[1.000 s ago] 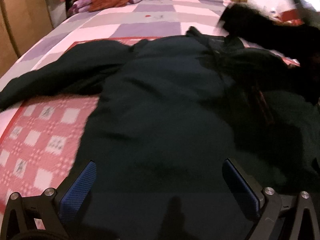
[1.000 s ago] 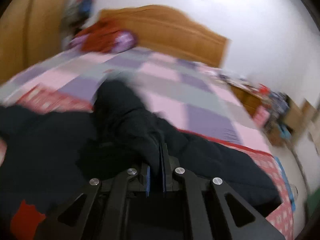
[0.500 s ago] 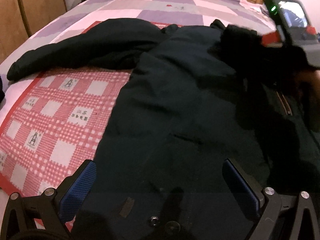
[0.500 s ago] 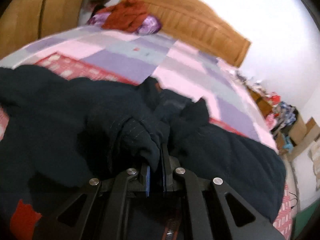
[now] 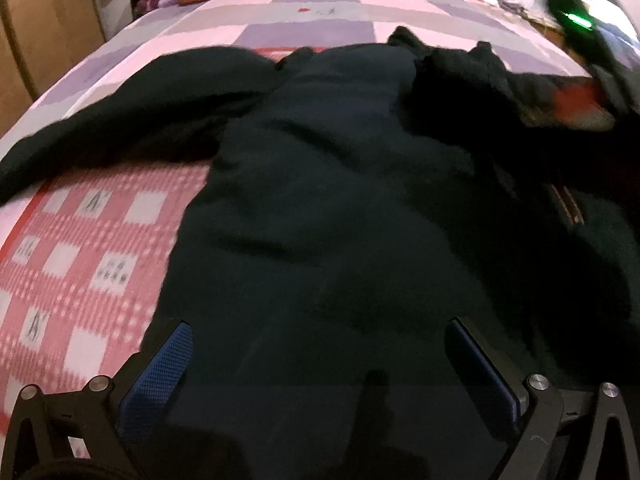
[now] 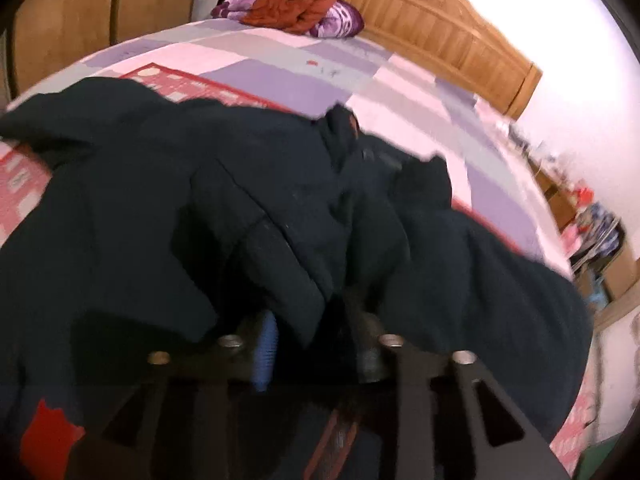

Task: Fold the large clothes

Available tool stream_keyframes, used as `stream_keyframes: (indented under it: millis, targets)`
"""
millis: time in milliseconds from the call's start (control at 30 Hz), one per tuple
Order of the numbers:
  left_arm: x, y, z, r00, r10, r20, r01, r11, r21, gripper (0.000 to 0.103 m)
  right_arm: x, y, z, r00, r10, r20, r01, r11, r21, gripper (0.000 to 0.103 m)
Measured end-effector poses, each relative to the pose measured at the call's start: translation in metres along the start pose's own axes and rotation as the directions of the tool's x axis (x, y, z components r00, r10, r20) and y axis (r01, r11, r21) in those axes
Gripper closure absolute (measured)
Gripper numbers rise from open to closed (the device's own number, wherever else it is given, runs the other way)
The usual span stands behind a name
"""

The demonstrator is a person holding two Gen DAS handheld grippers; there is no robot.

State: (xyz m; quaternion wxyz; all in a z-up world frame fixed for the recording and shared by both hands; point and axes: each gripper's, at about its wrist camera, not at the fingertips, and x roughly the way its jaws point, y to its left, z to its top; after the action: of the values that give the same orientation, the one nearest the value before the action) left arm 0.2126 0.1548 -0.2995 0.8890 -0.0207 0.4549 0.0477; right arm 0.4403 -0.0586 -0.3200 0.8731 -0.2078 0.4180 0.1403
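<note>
A large dark jacket point(image 5: 340, 184) lies spread on the bed, its left sleeve point(image 5: 120, 120) stretched out to the left. My left gripper point(image 5: 316, 364) is open and empty, hovering low over the jacket's lower body. In the right wrist view the jacket point(image 6: 160, 208) fills the foreground, with its right sleeve folded onto the body. My right gripper point(image 6: 312, 344) has its jaws parted, with a fold of dark sleeve cloth point(image 6: 296, 280) lying loosely between them. The right gripper also shows in the left wrist view point(image 5: 580, 40) at the upper right, blurred.
The bed carries a pink, purple and grey checked quilt point(image 5: 320, 12) and a red checked blanket point(image 5: 80, 232) under the jacket. A heap of red and purple clothes point(image 6: 296, 4) lies by the wooden headboard point(image 6: 440, 40). A wooden wardrobe point(image 6: 68, 28) stands left; clutter point(image 6: 592, 220) right.
My right gripper has opened from its shut grip on the sleeve and laid it on the jacket's body. The left gripper has shifted only slightly.
</note>
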Motion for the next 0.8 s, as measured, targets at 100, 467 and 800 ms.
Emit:
stream_keyframes:
  millis: [100,467,800]
  targets:
    - [0.009,-0.012,0.018,1.0,-0.009,0.029,0.009,1.0,0.005,0.0,-0.032,-0.023,-0.036,0.999,0.014,0.046,-0.016,0.999,0.049,0.044]
    - [0.056,-0.081,0.134,0.978,-0.106,0.178,0.107,0.994,0.008,0.0,-0.055,-0.154,-0.111,0.984,-0.173,-0.034,0.176,0.938,0.299,0.038]
    - [0.104,-0.103,0.156,0.989,-0.108,0.099,0.116,0.989,-0.087,0.0,-0.074,-0.159,-0.137,0.995,-0.101,-0.012,0.099,0.94,0.328,0.038]
